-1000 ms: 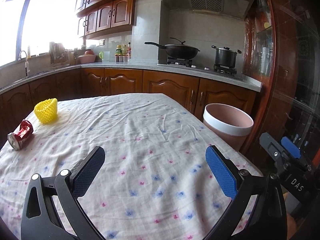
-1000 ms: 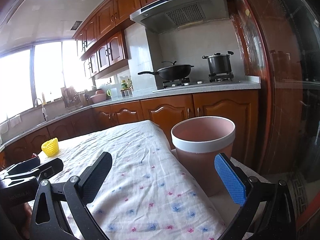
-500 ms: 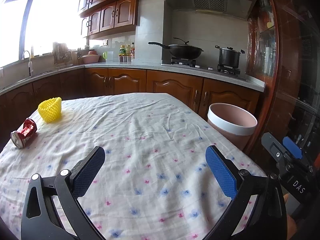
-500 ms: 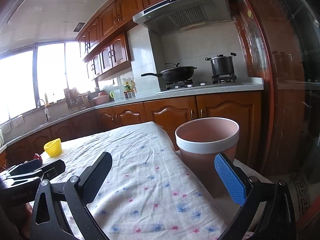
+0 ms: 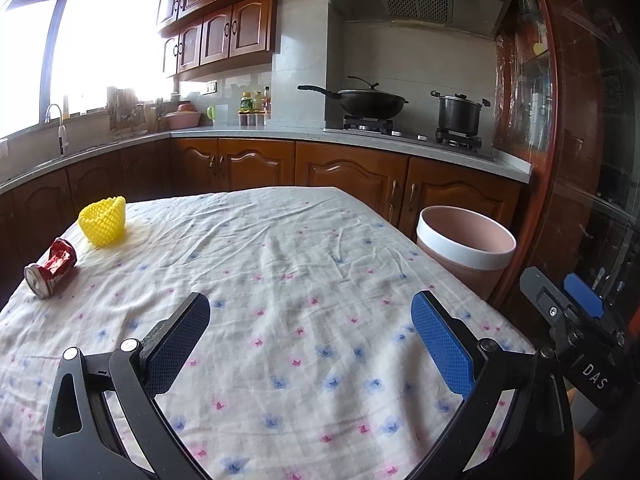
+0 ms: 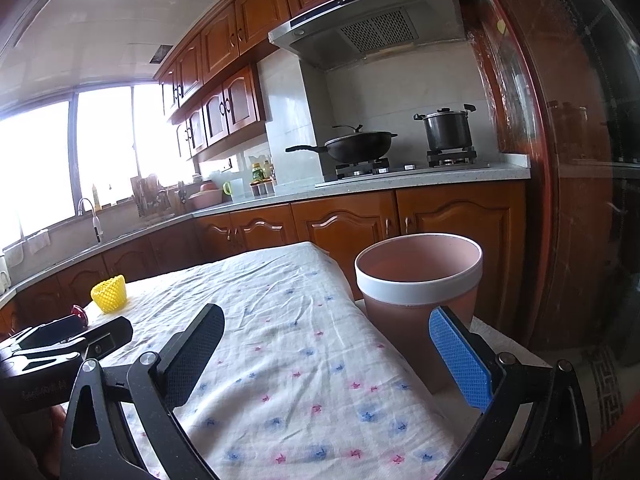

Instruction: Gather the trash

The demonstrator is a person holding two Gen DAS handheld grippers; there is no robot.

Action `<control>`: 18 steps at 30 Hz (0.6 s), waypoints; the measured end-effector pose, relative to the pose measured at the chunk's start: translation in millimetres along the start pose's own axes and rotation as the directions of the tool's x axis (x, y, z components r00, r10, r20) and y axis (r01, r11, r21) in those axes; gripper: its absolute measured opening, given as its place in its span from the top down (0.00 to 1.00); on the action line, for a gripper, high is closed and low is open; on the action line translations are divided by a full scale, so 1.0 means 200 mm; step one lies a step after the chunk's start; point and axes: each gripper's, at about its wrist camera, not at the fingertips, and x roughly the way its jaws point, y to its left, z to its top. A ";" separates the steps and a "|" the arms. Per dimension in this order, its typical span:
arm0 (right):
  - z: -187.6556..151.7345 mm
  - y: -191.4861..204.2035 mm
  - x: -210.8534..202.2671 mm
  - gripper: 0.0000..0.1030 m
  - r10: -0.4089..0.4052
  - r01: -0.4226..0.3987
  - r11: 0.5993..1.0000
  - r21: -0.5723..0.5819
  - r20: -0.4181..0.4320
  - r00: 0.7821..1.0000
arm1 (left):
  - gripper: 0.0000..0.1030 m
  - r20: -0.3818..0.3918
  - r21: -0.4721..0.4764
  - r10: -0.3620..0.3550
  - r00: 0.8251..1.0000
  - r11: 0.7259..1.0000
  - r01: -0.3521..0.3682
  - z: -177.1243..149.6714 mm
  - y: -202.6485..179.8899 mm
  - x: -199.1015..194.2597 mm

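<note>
On the floral tablecloth (image 5: 280, 264), crushed can (image 5: 51, 267), yellow net (image 5: 103, 220), both tongs (image 5: 308, 340) (image 6: 332, 344) wide open, empty.

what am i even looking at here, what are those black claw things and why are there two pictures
The claws are two hand-held grippers, each carried by a person, with a wide-angle camera looking out along its fingers. One picture comes from the left gripper, the other from the right gripper. Both are open and hold nothing. Ahead is a table under a flowered cloth. On its far left lie a crushed red can and a yellow foam net. A pink bin stands beside the table on the right.
</note>
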 end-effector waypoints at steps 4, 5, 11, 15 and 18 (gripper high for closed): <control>0.00 0.00 0.00 0.00 0.002 -0.002 1.000 0.003 -0.004 1.000 | 0.00 -0.004 -0.005 0.000 1.000 1.000 0.000 0.00 0.00 0.00; 0.00 0.00 0.00 0.00 0.003 -0.003 1.000 0.003 -0.003 1.000 | 0.00 -0.003 -0.005 0.000 1.000 1.000 0.000 0.00 0.01 0.00; 0.00 0.00 0.00 0.00 0.002 -0.002 1.000 0.003 -0.001 1.000 | 0.00 -0.005 0.001 0.000 1.000 1.000 0.000 0.00 0.00 0.00; 0.00 0.00 0.01 0.00 0.001 -0.001 1.000 0.003 -0.007 1.000 | 0.00 -0.007 0.006 0.000 1.000 1.000 0.000 0.00 0.00 0.00; 0.00 0.00 0.01 0.00 0.002 -0.002 1.000 0.007 -0.013 1.000 | 0.00 -0.009 0.005 0.001 1.000 1.000 -0.001 0.00 0.00 0.00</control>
